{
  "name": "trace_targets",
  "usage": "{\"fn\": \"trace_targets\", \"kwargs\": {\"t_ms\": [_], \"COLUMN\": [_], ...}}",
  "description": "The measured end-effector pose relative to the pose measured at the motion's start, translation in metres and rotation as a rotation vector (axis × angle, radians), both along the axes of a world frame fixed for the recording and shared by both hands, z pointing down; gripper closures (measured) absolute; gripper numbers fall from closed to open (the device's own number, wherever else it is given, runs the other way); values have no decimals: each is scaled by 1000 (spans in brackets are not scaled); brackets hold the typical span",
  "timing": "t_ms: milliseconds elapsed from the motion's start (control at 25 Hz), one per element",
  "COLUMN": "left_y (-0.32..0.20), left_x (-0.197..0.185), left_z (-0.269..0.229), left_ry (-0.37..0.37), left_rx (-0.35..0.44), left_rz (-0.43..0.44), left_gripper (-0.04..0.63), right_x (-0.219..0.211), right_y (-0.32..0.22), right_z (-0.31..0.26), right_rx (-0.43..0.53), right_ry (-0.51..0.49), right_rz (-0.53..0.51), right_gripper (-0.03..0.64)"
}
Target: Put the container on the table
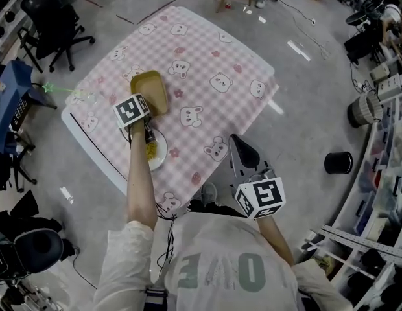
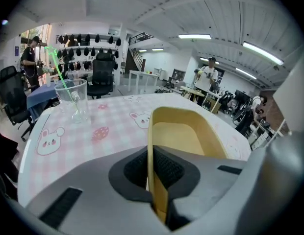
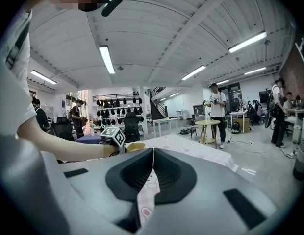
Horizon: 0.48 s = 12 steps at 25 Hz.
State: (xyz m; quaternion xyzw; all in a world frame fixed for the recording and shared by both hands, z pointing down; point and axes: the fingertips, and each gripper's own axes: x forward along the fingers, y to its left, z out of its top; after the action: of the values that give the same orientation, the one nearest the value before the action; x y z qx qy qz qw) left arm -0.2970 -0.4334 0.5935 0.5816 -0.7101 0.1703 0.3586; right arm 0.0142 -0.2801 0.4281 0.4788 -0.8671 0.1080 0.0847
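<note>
A yellow rectangular container [image 1: 149, 89] is over the left part of the table [image 1: 207, 50], which has a pink checked cloth with bears. My left gripper [image 1: 141, 107] is shut on its near rim. In the left gripper view the yellow wall [image 2: 153, 146] stands clamped between the black pads, and the container's hollow [image 2: 184, 136] stretches away beyond them. I cannot tell whether it rests on the cloth. My right gripper [image 1: 238, 141] hangs at the table's near right edge, shut and holding nothing [image 3: 153, 153]. From there the container [image 3: 135, 146] shows small.
A white plate [image 1: 161, 155] with yellow food lies just under my left forearm. A glass with a green straw [image 2: 73, 99] stands at the table's left edge [image 1: 81, 96]. Office chairs [image 1: 52, 24] and a blue table [image 1: 13, 102] are at the left; a black bin [image 1: 338, 162] is on the floor at the right.
</note>
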Motion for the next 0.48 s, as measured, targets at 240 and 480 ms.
{"fn": "trace_targets", "kwargs": {"t_ms": [240,480], "left_y": [1,0], "left_x": [8,9], "left_z": [25,29], "left_ry": [9,8], "left_rx": [-72,-64], "left_rz": [-3,-11], "left_gripper": [568,565], "right_x": [11,14], "right_y": [2,8], "right_z": [8,17], "right_rx": [-25,-56], "right_ry": [-3,0], "right_rz": [26,17], "right_gripper": [588,588]}}
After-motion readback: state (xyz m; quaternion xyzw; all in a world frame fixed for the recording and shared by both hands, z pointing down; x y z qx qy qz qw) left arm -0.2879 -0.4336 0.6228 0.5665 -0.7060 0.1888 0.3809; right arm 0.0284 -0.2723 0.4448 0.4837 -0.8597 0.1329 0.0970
